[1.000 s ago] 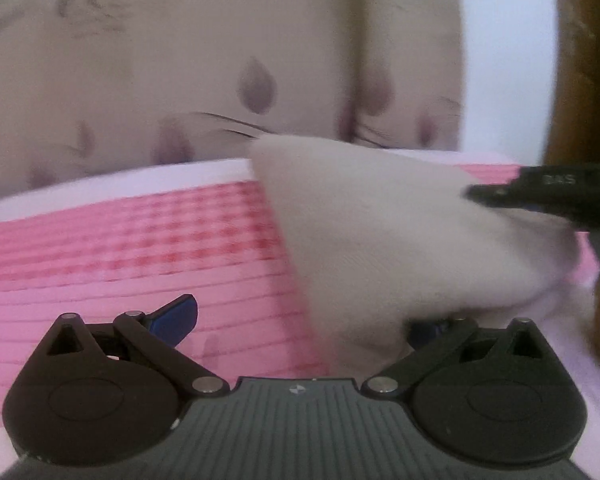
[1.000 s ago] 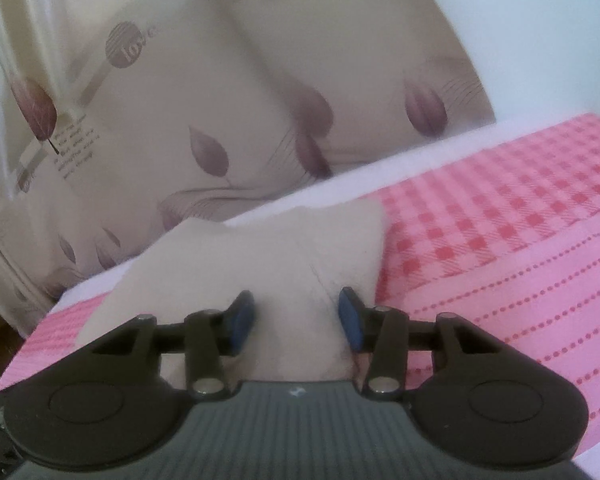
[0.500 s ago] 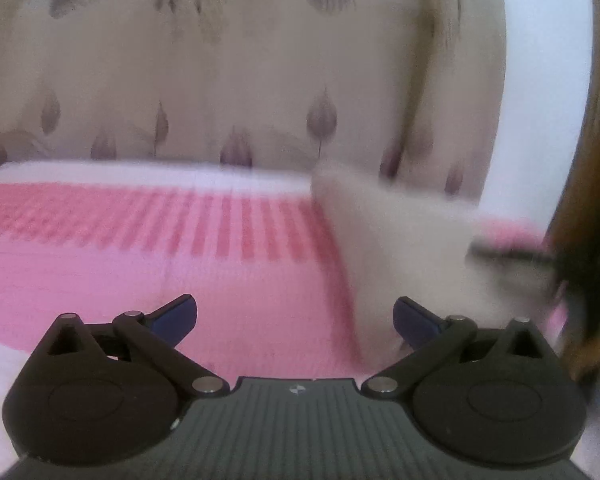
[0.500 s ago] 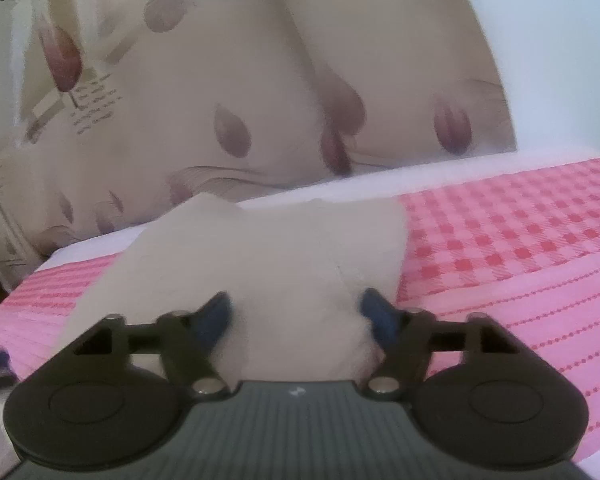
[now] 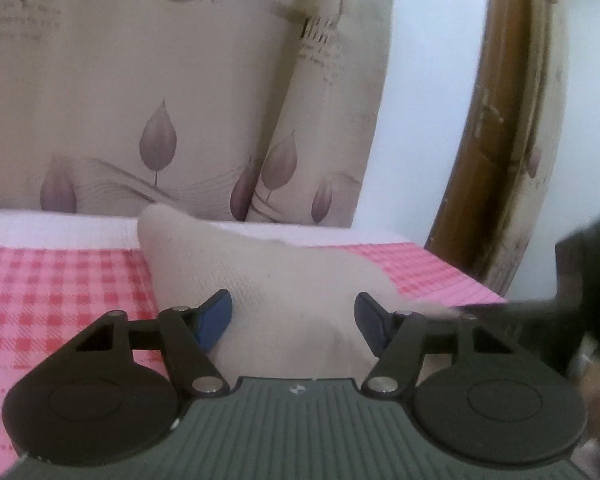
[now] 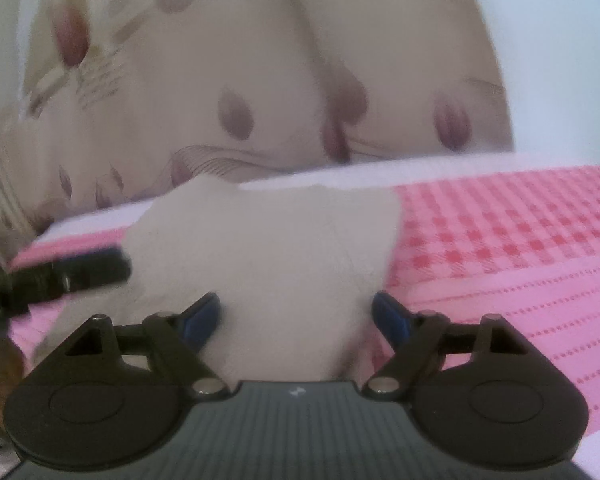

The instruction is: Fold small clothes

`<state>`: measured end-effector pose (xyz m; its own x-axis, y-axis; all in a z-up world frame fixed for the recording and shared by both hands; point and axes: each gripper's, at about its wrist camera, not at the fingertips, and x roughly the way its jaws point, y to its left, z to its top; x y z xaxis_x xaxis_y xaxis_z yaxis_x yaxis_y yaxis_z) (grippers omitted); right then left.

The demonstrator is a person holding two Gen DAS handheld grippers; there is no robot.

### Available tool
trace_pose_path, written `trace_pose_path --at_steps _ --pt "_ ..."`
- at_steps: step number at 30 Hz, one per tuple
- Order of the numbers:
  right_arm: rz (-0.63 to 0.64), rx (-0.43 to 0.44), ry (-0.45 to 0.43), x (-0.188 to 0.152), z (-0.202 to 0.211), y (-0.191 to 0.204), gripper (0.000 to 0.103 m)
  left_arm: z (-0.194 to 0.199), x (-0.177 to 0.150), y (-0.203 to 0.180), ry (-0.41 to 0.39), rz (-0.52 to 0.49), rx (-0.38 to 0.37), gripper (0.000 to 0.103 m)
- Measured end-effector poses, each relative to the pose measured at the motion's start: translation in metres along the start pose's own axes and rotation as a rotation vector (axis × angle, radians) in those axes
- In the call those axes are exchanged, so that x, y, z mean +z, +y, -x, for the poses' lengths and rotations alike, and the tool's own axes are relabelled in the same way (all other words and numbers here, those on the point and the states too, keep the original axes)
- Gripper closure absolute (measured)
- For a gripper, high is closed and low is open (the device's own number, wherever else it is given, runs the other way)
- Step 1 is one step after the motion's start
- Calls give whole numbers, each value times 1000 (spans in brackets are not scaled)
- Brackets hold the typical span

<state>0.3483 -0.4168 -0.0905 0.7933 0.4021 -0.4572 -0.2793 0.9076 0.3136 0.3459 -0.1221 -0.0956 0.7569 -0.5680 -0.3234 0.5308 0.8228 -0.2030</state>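
A small beige garment (image 5: 284, 280) lies on the pink checked cloth (image 5: 60, 280) that covers the surface, up near its far edge, where a plain white strip (image 5: 52, 228) runs along below the curtain. One corner of the garment stands up in a soft peak toward that far edge; the rest spreads down toward both claws.

The left claw (image 5: 294, 322) is open, its blue fingertips (image 5: 214, 320) spread to either side of the garment's near part, with the fabric lying between them and nothing pinched. The right claw (image 6: 296, 318) is open as well, blue fingertips (image 6: 390, 320) wide apart, and the garment (image 6: 268, 248) fills the gap between them; I cannot tell whether the tips touch the fabric.

From the right claw's view, the other tool shows as a dark blurred bar at the garment's left side. From the left claw's view, a dark blurred shape sits low at the right.

Behind hangs a beige curtain (image 5: 160, 100) printed with mauve leaves and some lettering. A curved brown wooden frame (image 5: 484, 140) stands past the right end of the surface, against a pale wall (image 5: 420, 100).
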Motion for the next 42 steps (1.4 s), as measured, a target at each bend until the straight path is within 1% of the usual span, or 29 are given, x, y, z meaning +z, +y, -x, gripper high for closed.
trace_pose_path --at_steps 1,2,3,5,7,9,10,11,12,13,14,15,16,19,20,21,23,24,25,26,29,30,31,33,34,35,36,39,42 --pt "-49 15 -35 4 7 -8 19 1 -3 1 -10 -6 -8 37" --pt "-85 33 -72 9 13 -13 19 2 -7 3 -22 -4 -18 33" --pt "-108 43 -102 16 15 -17 19 3 -11 2 -28 -4 -24 31" --pt "-110 42 -119 31 9 -15 19 2 -10 2 -28 3 -35 29" --pt "-67 35 -118 46 -5 -6 19 3 -9 3 -26 10 -45 25" --pt "10 17 -101 57 -22 7 20 6 -9 5 -28 27 -49 25" --pt "48 1 -82 60 -34 12 23 5 -9 7 -31 41 -50 24" --pt "74 -11 -58 60 -44 15 30 7 -9 9 -34 58 -47 24" --pt "92 -22 -18 57 -55 16 34 7 -9 12 -34 75 -43 24" --pt "111 -41 48 51 -68 17 34 8 -9 14 -34 91 -45 24" --pt "135 -53 62 43 -73 18 34 8 -9 17 -34 109 -50 24" --pt "151 -55 36 37 -70 19 34 8 -9 20 -33 126 -50 24" --pt "140 -56 32 35 -67 18 34 8 -9 22 -31 137 -48 24" --pt "116 -51 22 34 -63 15 34 7 -9 24 -20 152 -20 17" --pt "93 -49 26 36 -59 14 34 6 -8 22 -11 152 7 3" --pt "63 -52 20 38 -53 13 34 4 -8 23 16 165 47 2" --pt "34 -47 -33 35 -29 16 33 0 -9 33 46 232 64 2" --pt "48 -53 -56 30 -17 20 33 0 -10 38 48 264 63 2" --pt "78 -68 -62 22 -7 27 33 1 -11 42 43 294 64 2" --pt "112 -89 -54 14 -1 34 33 2 -12 43 39 300 71 2" --pt "236 -175 11 -20 7 49 33 3 -10 35 35 257 99 2" --pt "240 -189 32 -31 7 48 33 3 -9 32 34 242 109 2" --pt "220 -189 29 -35 13 46 34 3 -9 29 34 229 120 2" --pt "169 -166 59 -32 14 41 34 4 -8 25 29 206 149 0" --pt "143 -153 59 -32 13 37 32 4 -8 24 28 197 161 0" --pt "123 -149 63 -31 12 34 27 4 -8 23 28 187 174 0" --pt "113 -158 65 -31 11 32 25 6 -9 22 27 178 185 0" --pt "118 -172 58 -35 11 35 24 6 -9 19 25 154 206 0" --pt "130 -195 51 -37 11 37 19 5 -9 17 22 140 218 0"
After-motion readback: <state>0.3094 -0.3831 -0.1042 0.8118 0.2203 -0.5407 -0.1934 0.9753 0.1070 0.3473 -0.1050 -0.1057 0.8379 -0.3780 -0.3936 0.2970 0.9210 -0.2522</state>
